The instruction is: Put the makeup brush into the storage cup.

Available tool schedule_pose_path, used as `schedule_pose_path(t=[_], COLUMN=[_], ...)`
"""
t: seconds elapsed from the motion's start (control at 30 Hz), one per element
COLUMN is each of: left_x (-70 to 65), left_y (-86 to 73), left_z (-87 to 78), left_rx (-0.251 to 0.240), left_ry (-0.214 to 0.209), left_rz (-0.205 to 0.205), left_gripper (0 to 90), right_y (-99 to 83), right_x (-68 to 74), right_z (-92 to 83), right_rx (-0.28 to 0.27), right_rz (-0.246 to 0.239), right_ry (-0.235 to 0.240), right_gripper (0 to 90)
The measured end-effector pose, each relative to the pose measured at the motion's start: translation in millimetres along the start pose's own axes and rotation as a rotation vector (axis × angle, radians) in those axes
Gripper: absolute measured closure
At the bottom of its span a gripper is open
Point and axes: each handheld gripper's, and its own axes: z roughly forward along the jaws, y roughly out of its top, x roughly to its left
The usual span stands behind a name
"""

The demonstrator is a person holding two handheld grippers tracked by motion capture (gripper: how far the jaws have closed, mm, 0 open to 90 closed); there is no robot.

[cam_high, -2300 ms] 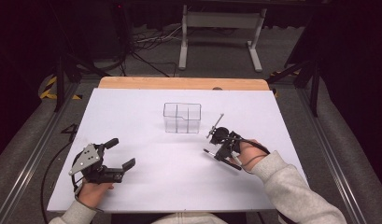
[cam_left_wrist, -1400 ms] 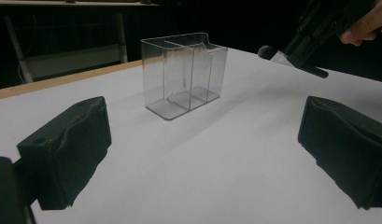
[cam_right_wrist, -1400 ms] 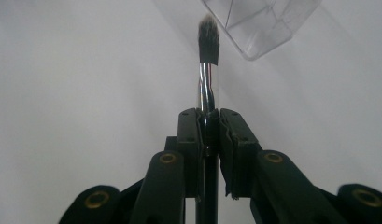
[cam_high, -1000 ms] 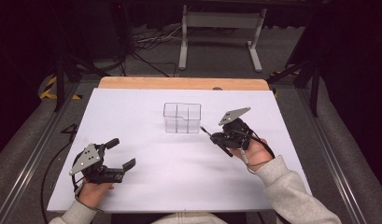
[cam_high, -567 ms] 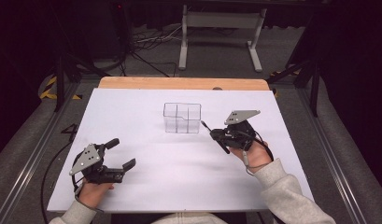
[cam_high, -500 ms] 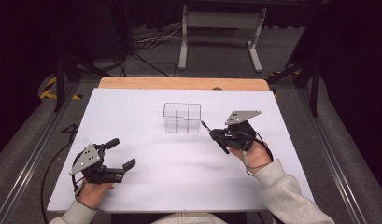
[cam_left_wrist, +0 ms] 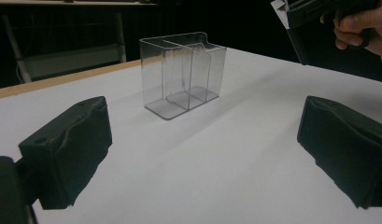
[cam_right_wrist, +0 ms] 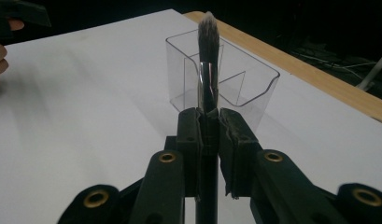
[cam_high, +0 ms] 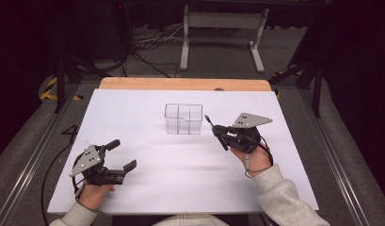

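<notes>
A clear plastic organizer point(cam_high: 183, 120) with several compartments stands upright in the middle of the white table. My right gripper point(cam_high: 219, 133) hovers just to its right, shut on a thin dark-handled brush point(cam_high: 208, 120) whose bristles point up and toward the organizer. In the right gripper view the brush point(cam_right_wrist: 208, 56) rises from between the closed pads point(cam_right_wrist: 191, 135), with the organizer point(cam_right_wrist: 247, 81) right behind it. My left gripper point(cam_high: 122, 154) rests at the front left, open, with nothing between its jaws. In the left gripper view, the organizer point(cam_left_wrist: 181, 74) stands well ahead of it.
The white sheet point(cam_high: 180, 183) covers the table, and a wooden strip point(cam_high: 180, 84) shows along its far edge. Beyond the table stand a pale metal frame point(cam_high: 223, 28) and floor cables. The right hand and its gripper point(cam_left_wrist: 319, 18) show at the top right of the left gripper view.
My right gripper has risen from the table with the brush and turned, so the brush tip now points toward the organizer. The left gripper has kept still.
</notes>
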Motion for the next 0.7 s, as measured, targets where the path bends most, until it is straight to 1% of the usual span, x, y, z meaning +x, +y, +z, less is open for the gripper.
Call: schedule_pose_path(t=[0.23, 0.37, 0.5, 0.7], left_x=[0.2, 0.1, 0.3, -0.5], left_y=[-0.1, 0.0, 0.0, -0.2], left_z=[-0.1, -0.1, -0.1, 0.3], left_rx=[0.000, 0.000, 0.000, 0.003], left_ry=[0.000, 0.000, -0.001, -0.002], left_rz=[0.000, 0.000, 0.000, -0.004], left_gripper=[3.8, 3.8, 3.8, 3.9], right_y=[-1.0, -1.9, -2.9, -2.4], right_x=[1.3, 1.7, 1.0, -1.5], right_z=[-2.3, -3.6, -3.8, -1.6], right_rx=[-0.071, -0.102, -0.117, -0.137], right_rz=[0.007, 0.007, 0.014, 0.032], right_ry=[-0.034, -0.054, -0.066, -0.069], right_gripper=[78.9, 78.9, 78.9, 78.9])
